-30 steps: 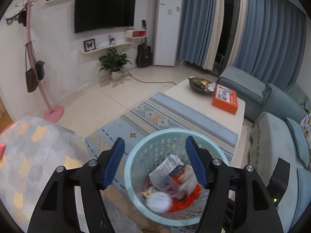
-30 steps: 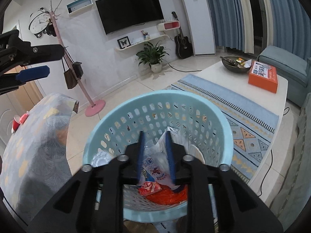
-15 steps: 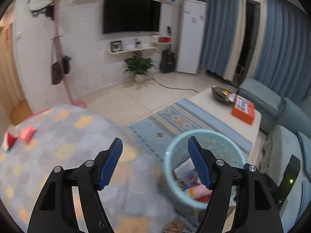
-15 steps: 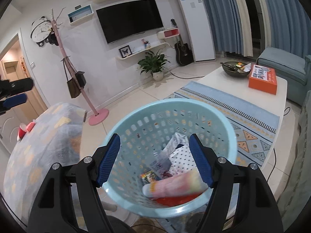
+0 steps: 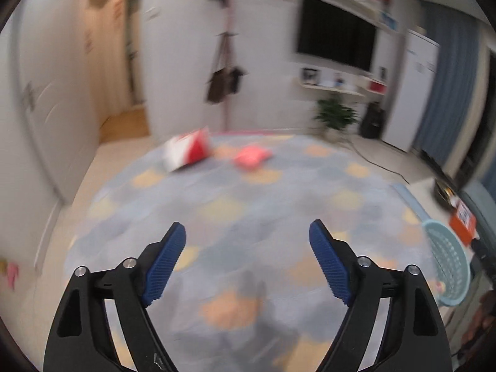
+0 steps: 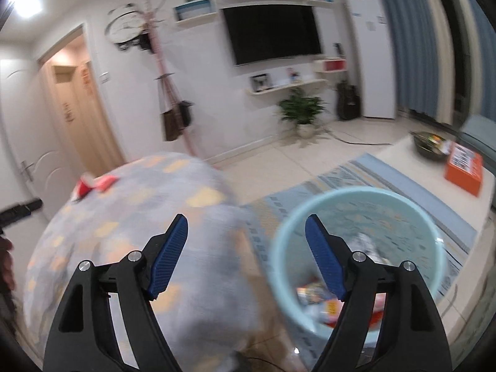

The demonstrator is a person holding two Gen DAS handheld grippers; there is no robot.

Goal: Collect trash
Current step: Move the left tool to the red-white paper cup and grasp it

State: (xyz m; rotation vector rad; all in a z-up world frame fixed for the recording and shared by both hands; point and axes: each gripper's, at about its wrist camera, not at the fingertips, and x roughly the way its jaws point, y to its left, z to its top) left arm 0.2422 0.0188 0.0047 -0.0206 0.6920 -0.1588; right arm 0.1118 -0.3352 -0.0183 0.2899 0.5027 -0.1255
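Trash remained on the round table [image 5: 248,192], which was draped in a grey-blue cloth with orange and yellow patches and filled most of the left wrist view; the picture there was smeared by motion. Beyond it stood white walls, a dark television [image 6: 271,35] above a shelf, a white fridge [image 6: 370,52], blue curtains [image 6: 412,37] and a pink coat stand [image 6: 162,71] hung with bags. A low white table [image 6: 434,167] to the right carried an orange box [image 6: 463,167] and a dark bowl [image 6: 429,147], with a patterned blue rug [image 6: 372,183] beside it. The light-blue basket [image 6: 356,214] stood on the floor just beside the round table and held several wrappers, blurred past telling apart. The left claw [image 5: 248,260] hovered over the near part of the cloth with its blue pads wide apart and nothing between them; its jaws had just been opening. The right claw [image 6: 246,260] hung over the gap between table edge and basket, pads likewise apart and empty, having just been opening too. Near the far edge of the round table lay a red-and-white carton [image 5: 187,152] tipped on its side, and just beside it, apart from it, a small pink packet [image 5: 252,156]. At the left edge of the right wrist view, the tip of the other claw showed dimly.
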